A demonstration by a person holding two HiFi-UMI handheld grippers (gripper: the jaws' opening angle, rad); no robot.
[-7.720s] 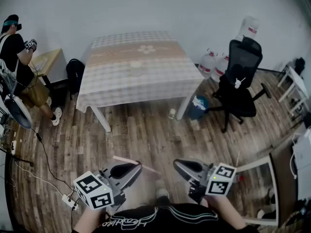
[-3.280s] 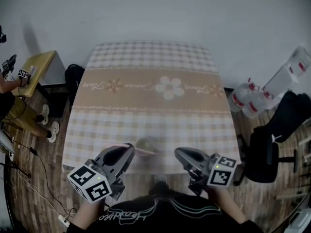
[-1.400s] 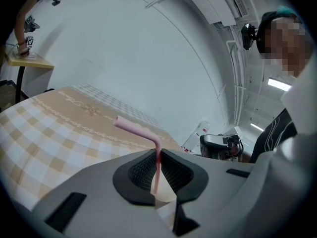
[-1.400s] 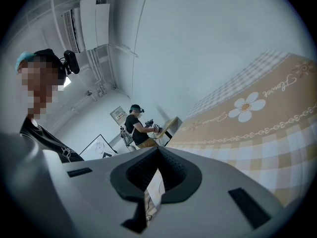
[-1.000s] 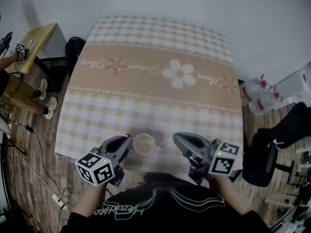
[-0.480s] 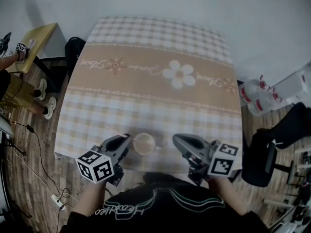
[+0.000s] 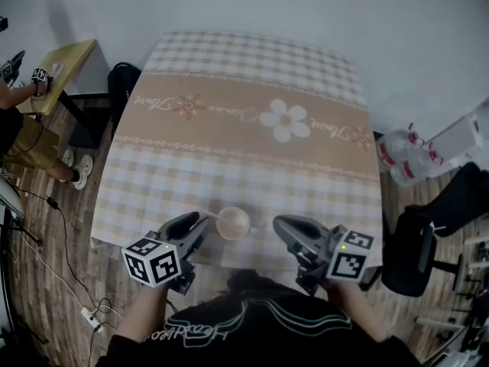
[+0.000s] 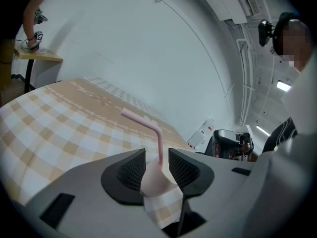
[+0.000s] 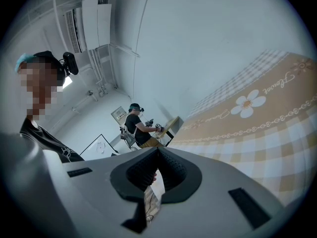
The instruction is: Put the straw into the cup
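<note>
A square table under a beige-and-white checked cloth with a flower-printed band (image 7: pixel 252 75) fills the middle of the head view, on a wood-plank floor (image 7: pixel 46 281). At its near edge are the two hand-held tongs.

The left gripper (image 7: pixel 200 222) points at the cup with its jaws opening. Its pads stand apart and press on nothing. The right gripper (image 7: pixel 281 226) lies well to the cup's right, its jaw tips closed together with nothing between them.

A small pale, round paper cup (image 7: pixel 233 222) stands upright on the cloth just beyond the left gripper's tips. In the left gripper view it shows in the gap, possibly a little inside the jaws.

A thin pink bendy straw (image 8: pixel 159 143) stands in the cup, its bent top leaning left.
</note>
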